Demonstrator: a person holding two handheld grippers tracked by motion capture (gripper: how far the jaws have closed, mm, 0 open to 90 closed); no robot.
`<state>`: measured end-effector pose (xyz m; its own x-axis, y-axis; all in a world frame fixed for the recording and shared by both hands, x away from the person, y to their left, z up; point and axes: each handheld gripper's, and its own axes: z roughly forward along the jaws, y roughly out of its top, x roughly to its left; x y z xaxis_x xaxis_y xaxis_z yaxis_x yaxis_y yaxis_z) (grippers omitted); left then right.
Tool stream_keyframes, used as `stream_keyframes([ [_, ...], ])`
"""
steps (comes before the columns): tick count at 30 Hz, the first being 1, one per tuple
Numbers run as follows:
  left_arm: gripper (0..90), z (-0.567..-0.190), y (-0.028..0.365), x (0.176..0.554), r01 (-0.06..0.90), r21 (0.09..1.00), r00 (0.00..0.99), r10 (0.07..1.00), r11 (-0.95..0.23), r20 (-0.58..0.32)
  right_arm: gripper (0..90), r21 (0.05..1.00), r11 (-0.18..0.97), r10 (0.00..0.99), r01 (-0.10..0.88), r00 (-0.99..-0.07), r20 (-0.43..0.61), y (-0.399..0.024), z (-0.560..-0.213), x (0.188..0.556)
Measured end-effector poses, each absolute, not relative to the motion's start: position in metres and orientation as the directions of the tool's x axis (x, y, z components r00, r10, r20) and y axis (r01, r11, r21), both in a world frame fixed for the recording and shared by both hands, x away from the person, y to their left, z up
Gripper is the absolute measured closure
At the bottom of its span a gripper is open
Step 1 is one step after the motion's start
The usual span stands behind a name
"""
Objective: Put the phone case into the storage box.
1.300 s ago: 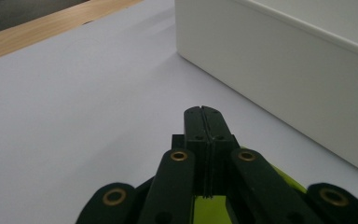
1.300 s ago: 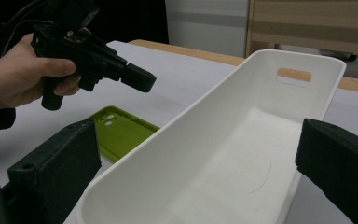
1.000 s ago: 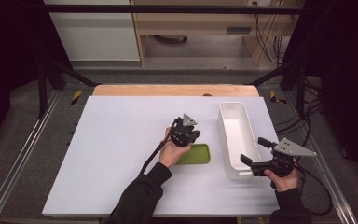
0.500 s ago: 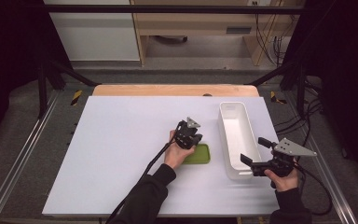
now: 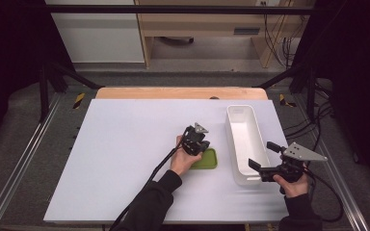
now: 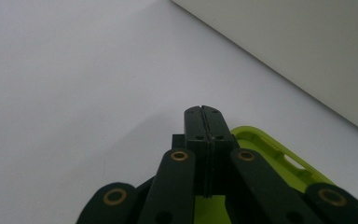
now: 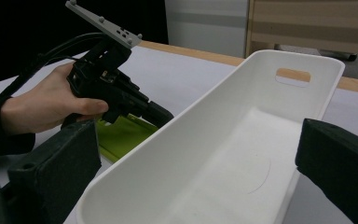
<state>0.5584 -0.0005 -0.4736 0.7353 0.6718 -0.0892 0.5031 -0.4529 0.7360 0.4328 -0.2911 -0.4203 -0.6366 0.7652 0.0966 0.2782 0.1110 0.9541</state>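
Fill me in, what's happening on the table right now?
A person works at a white table with a gripper in each hand. The left gripper, jaws shut together, is down at the edge of a flat green tray that lies beside a long white bin. Whether it has pinched the tray's rim is hard to tell. The right gripper sits at the bin's near end with its jaws open to either side of it. The bin is empty.

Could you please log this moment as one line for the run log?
left gripper: shut, over green tray | right gripper: open, astride near end of white bin | bin: empty
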Motion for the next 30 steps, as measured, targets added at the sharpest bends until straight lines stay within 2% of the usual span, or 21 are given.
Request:
stream_keyframes([
  [9,90.0,-0.475,-0.002,0.559,0.518,0.728,0.726,0.681,-0.450,-0.096,0.4,0.954,0.112,0.765,0.278,-0.637,0.095,-0.291,-0.420,0.433],
  [30,90.0,-0.477,0.004,0.539,0.488,0.693,0.778,0.624,-0.530,-0.071,0.5,0.954,0.112,0.766,0.277,-0.635,0.095,-0.292,-0.420,0.433],
])
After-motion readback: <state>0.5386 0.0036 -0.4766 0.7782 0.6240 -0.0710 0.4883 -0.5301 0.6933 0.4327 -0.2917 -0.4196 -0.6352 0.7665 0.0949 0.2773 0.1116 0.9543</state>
